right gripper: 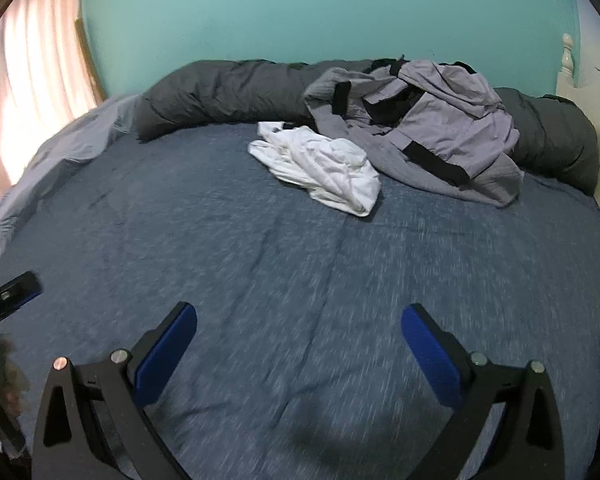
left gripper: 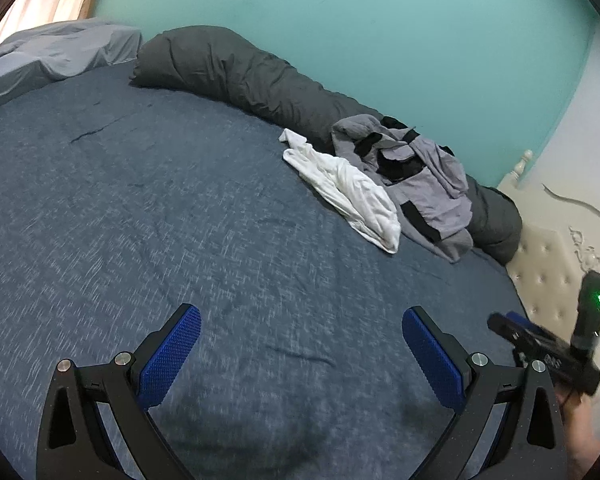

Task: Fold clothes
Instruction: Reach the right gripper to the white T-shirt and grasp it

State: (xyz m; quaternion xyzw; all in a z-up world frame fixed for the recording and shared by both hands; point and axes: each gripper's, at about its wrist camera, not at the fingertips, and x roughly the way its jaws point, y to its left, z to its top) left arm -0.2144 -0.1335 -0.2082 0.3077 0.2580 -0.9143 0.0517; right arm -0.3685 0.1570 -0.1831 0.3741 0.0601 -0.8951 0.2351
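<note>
We held the left tongs (left gripper: 302, 354) with their blue ribbed pads spread wide apart, gripping nothing, above the blue heathered bedspread (left gripper: 160, 208). The right tongs (right gripper: 299, 350) were likewise wide apart and empty over the same cover. In the left wrist view the right tongs' black body with a green light showed at the right edge, and in the right wrist view a black tip of the left tongs showed at the left edge (both views were streaked with motion blur near the bottom).

The clothes lay well apart from both tongs, toward the far side of the bed. A crumpled white cotton garment (right gripper: 320, 168) rested on the bedspread, its right edge touching a rumpled grey garment with black bands (right gripper: 432, 128). That grey garment lay partly on the bedspread and partly heaped against a long dark grey rolled duvet (right gripper: 220, 92), which ran along the foot of the turquoise wall (right gripper: 320, 8). A pale lavender sheet (left gripper: 52, 52) was bunched at the far left corner of the bed, and a cream tufted headboard (left gripper: 548, 272) bordered the bed's right side. A pink curtain (right gripper: 32, 80) hung at the left.
</note>
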